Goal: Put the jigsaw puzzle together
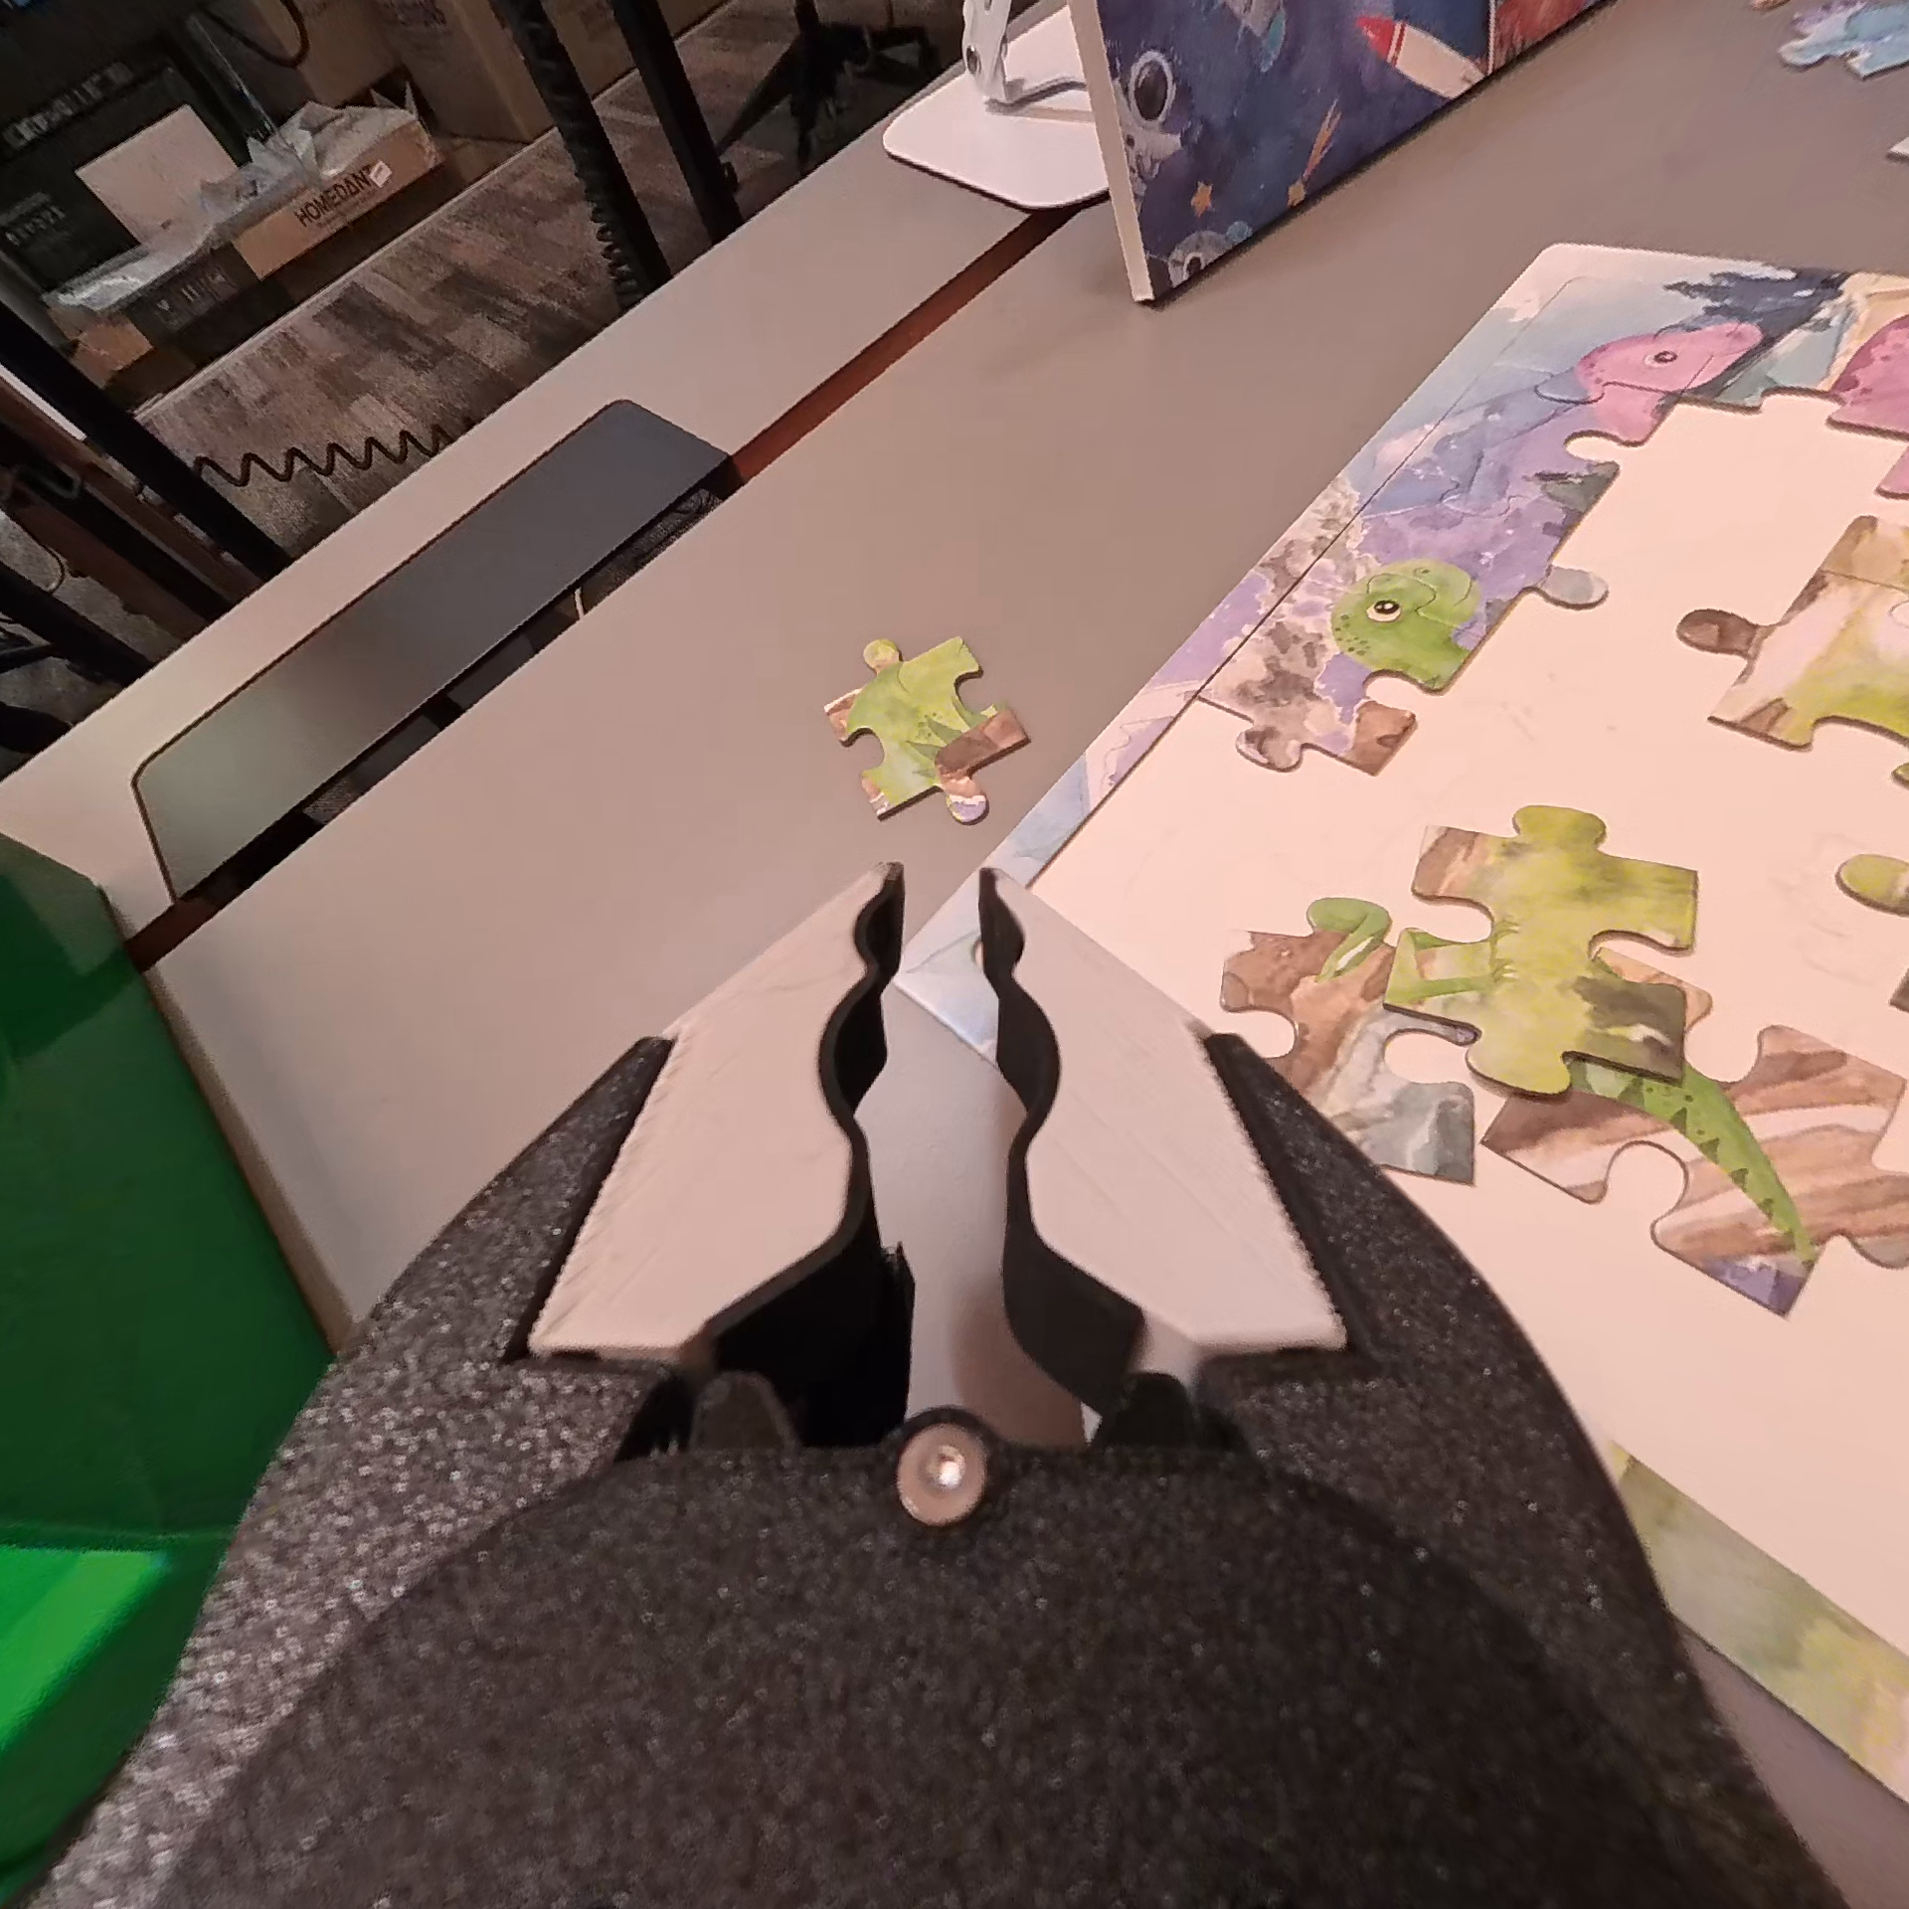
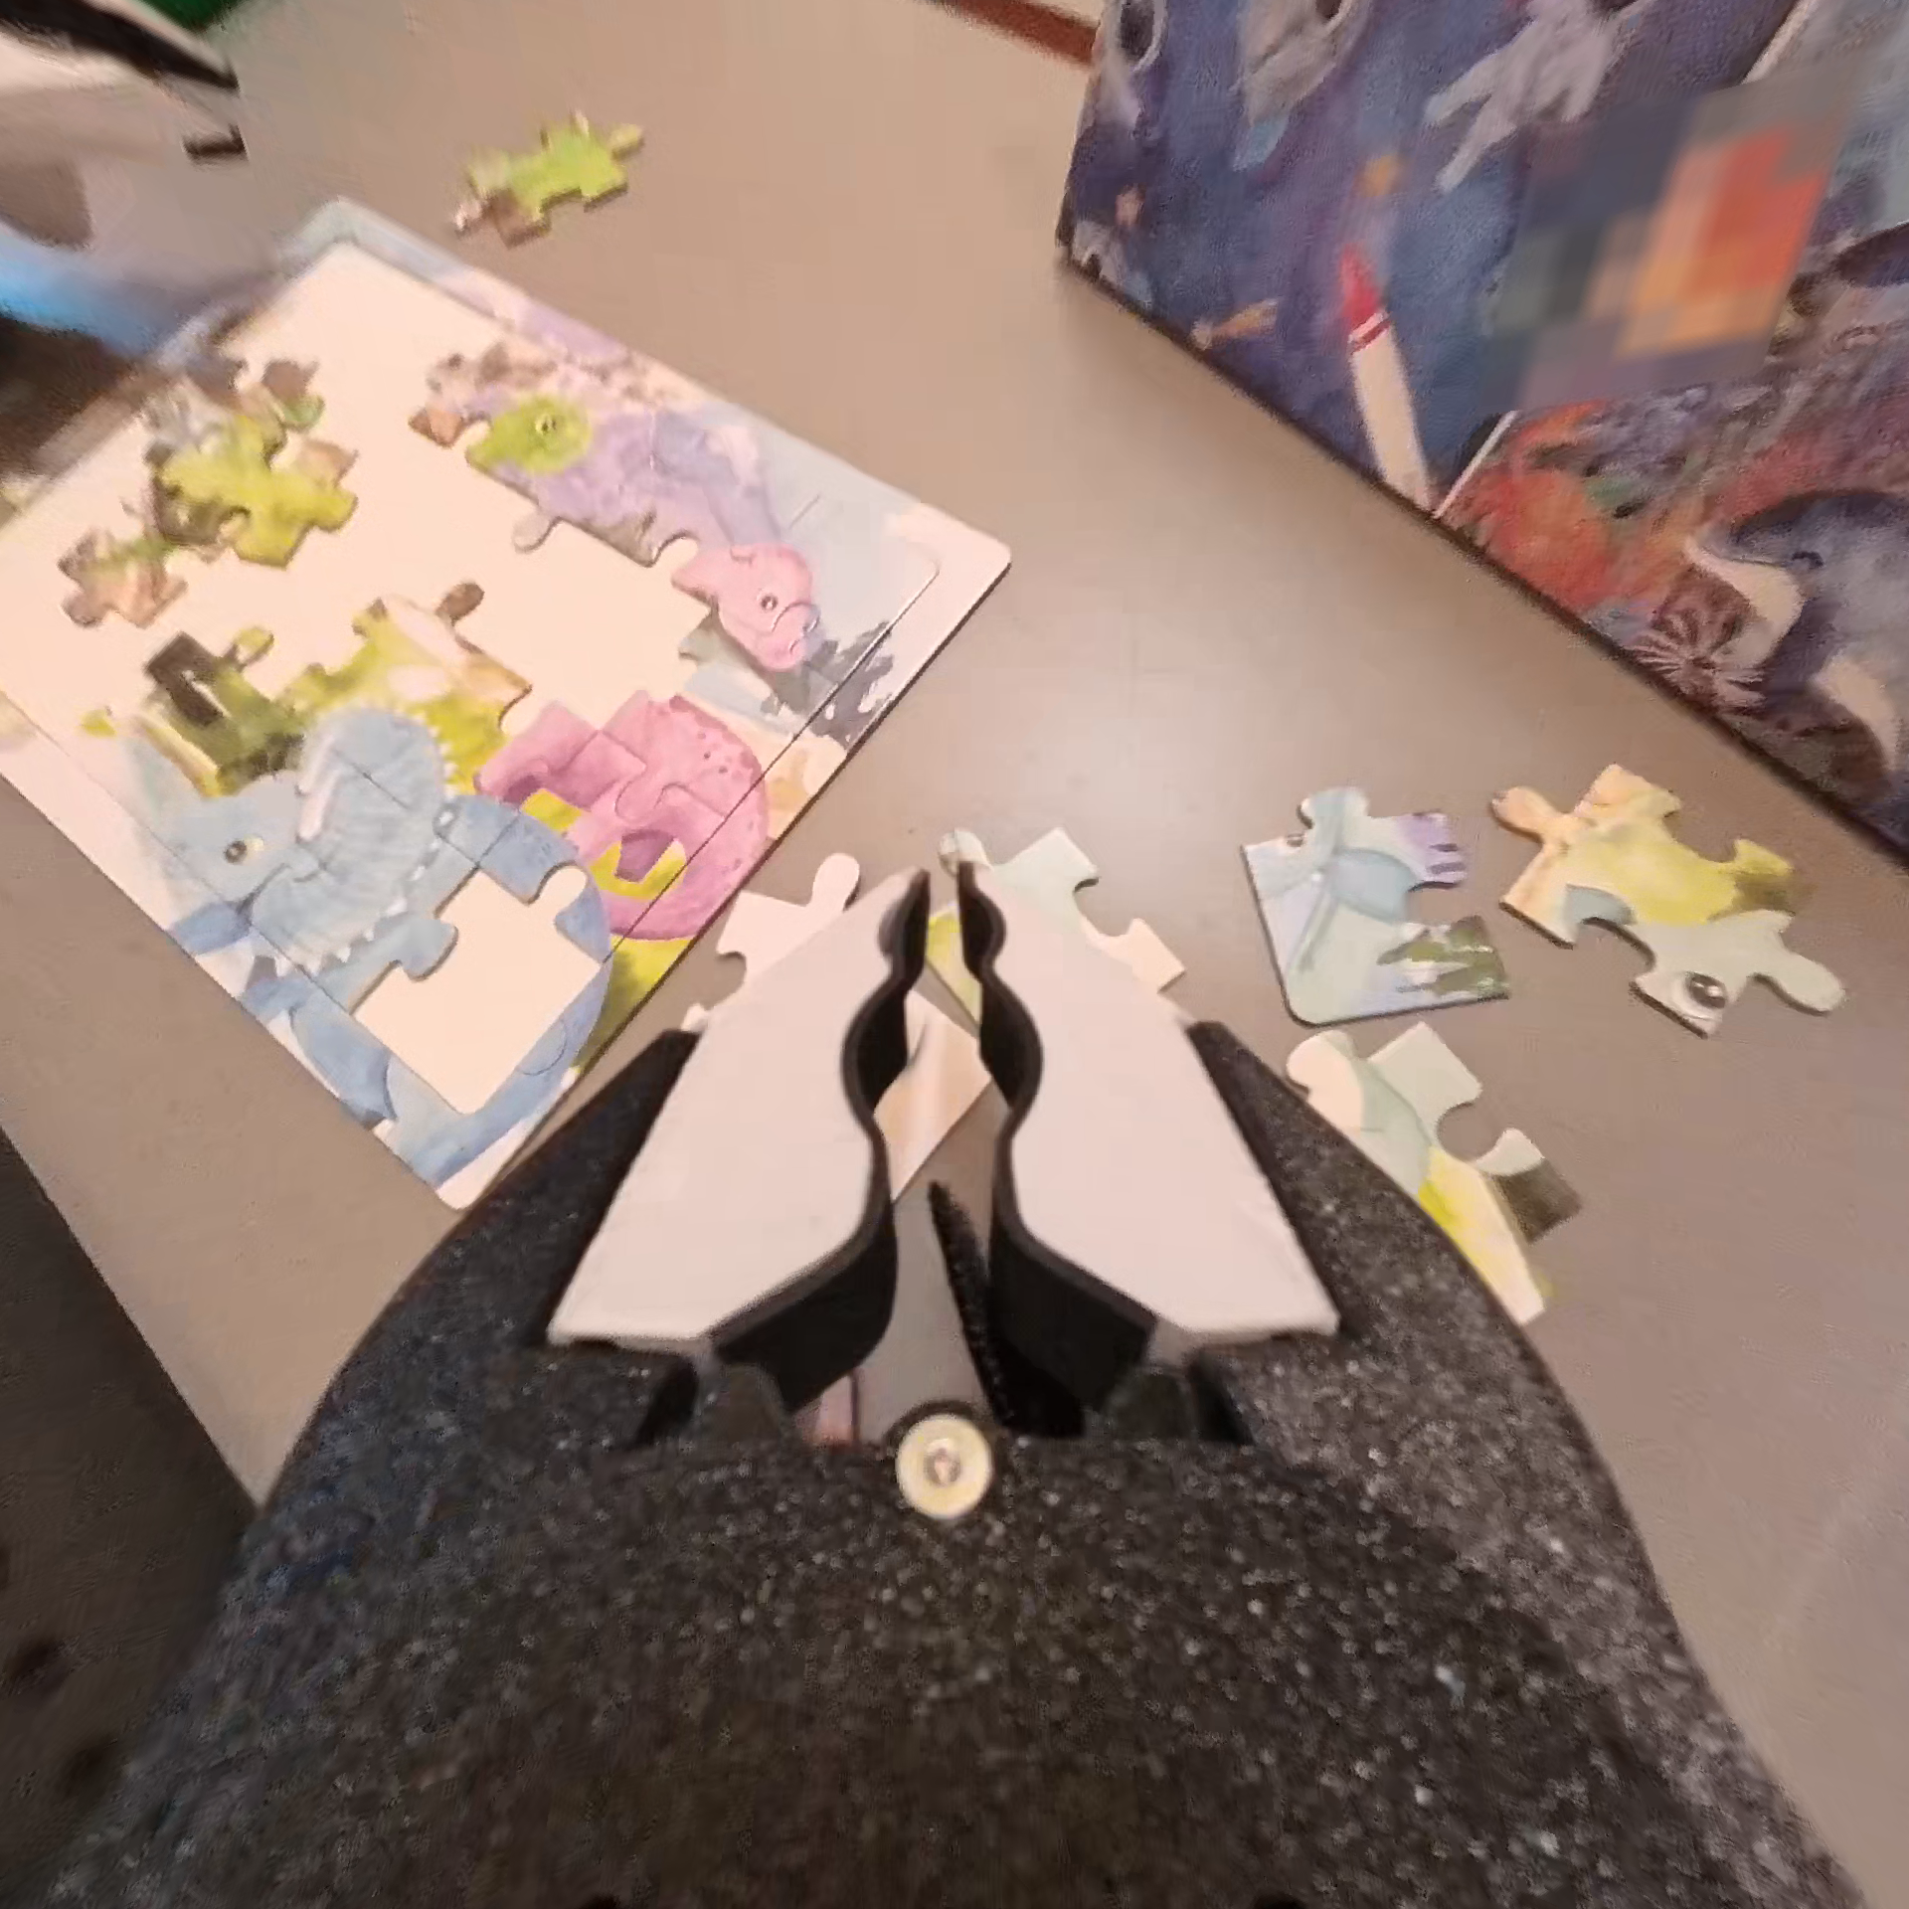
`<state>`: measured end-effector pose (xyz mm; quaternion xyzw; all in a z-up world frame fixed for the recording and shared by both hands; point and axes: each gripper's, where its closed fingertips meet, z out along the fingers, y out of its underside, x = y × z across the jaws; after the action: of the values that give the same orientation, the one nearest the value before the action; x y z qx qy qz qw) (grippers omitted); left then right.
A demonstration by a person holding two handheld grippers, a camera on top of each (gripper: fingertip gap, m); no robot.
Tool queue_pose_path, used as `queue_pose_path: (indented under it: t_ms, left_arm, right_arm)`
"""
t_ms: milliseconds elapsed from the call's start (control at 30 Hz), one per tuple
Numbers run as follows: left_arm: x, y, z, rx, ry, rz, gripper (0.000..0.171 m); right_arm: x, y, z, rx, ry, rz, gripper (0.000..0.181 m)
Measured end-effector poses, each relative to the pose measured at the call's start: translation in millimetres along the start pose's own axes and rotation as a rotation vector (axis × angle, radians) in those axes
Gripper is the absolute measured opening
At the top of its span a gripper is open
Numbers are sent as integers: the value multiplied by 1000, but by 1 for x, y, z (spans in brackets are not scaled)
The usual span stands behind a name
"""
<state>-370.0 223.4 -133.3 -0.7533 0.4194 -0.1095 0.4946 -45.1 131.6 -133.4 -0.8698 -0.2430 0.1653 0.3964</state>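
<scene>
Left gripper point(image 1: 938, 878) slightly parted, empty, above grey table point(image 1: 620, 826) near loose green piece point(image 1: 927, 726). Right gripper point(image 2: 942, 878) nearly closed over pale piece point(image 2: 1043, 878), grip unclear. Puzzle board point(image 2: 930, 558) half filled.

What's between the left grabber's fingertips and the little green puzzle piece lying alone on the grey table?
Nothing. In the left wrist view, only bare grey table separates the left gripper from the loose green cardboard puzzle piece.
</scene>
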Motion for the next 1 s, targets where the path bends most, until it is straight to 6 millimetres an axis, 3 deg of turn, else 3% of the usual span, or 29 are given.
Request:
queue_pose_path:
  t_ms: [67,133,233,400,500,600,733,1000]
  left_arm:
    - [1,0,0,1,1,4,14]
    - [1,0,0,0,3,4,14]
    - [1,0,0,-1,7,-1,14]
    - [3,1,1,-8,7,18,14]
    - [4,1,1,-9,7,30,14]
    - [4,1,1,-9,7,35,14]
    - [5,1,1,-8,8,40,14]
    - [7,2,2,-12,4,68,14]
  right_arm:
    - [-1,-1,-11,29,-18,59,30]
    - [-17,5,-17,49,-37,49,43]
    - [-32,42,-16,-92,50,-33,59]
    - [-26,59,-26,-175,86,-59,51]
    - [-18,68,-23,-211,68,-47,51]
    - [-5,67,-26,-199,115,-46,31]
    - [8,69,-32,-197,196,-28,20]
    - [-12,64,-20,-192,112,26,22]
